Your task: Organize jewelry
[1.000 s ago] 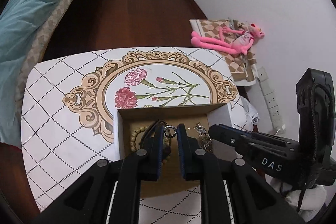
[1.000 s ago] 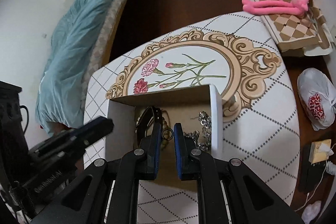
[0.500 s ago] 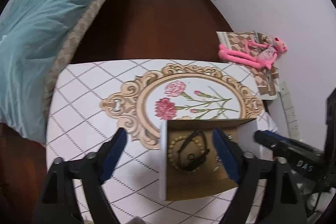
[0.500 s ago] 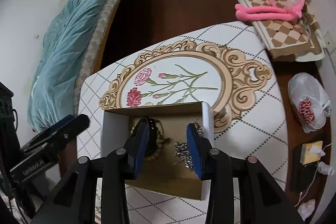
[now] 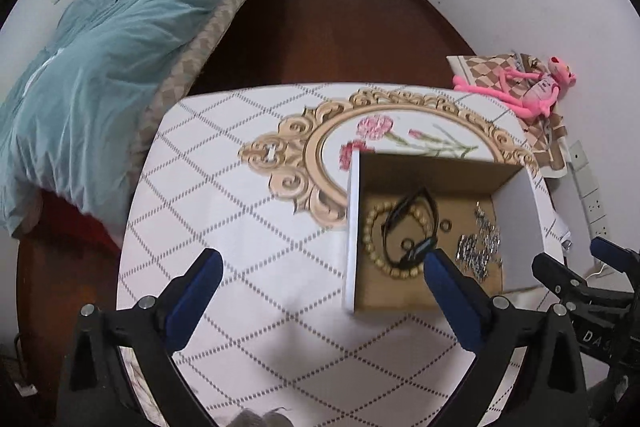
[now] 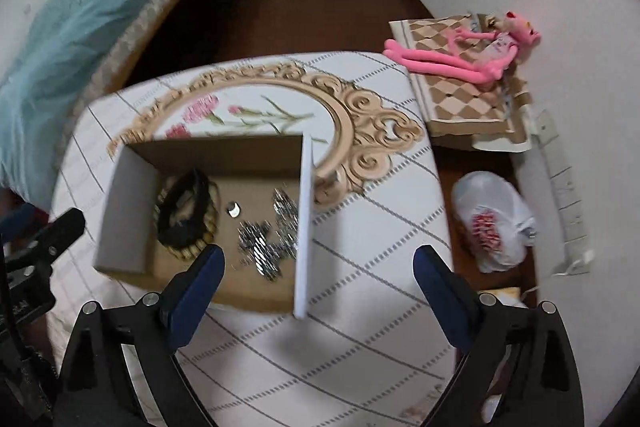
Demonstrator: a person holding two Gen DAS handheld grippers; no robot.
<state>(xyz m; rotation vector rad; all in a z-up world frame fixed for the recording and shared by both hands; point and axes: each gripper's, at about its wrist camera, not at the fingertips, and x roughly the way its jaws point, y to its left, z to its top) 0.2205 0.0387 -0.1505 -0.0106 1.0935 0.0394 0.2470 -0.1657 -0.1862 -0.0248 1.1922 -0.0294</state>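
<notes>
Both claws empty: left gripper (image 5: 318, 301) and right gripper (image 6: 318, 285) have jaws opening, already spread wide, nothing between the pads. I hold them tilted steeply down over the table (image 5: 240, 227).

Cardboard box (image 5: 516, 223) sits on the patterned cloth. In the left wrist view it lies at about 2 o'clock from my left claw; in the right wrist view, at about 10 o'clock from my right.

Contents, all loose on the box floor:
- wooden bead bracelet (image 5: 374, 241), with a black band (image 5: 412, 219) lying across it
- small ring (image 5: 445, 225), just beside the beads
- silver chain (image 5: 480, 247), heaped toward the far wall, apart from the beads

Step in hand, as I judge it: a drop-off is done, the jewelry is in the box, both claws free. No loose piece shows on the cloth.

Next move calls for either backing clear or, if sorting continues, one claw dropping straight in over a single piece. Chain and ring are thin, needing a low, careful pinch.
</notes>
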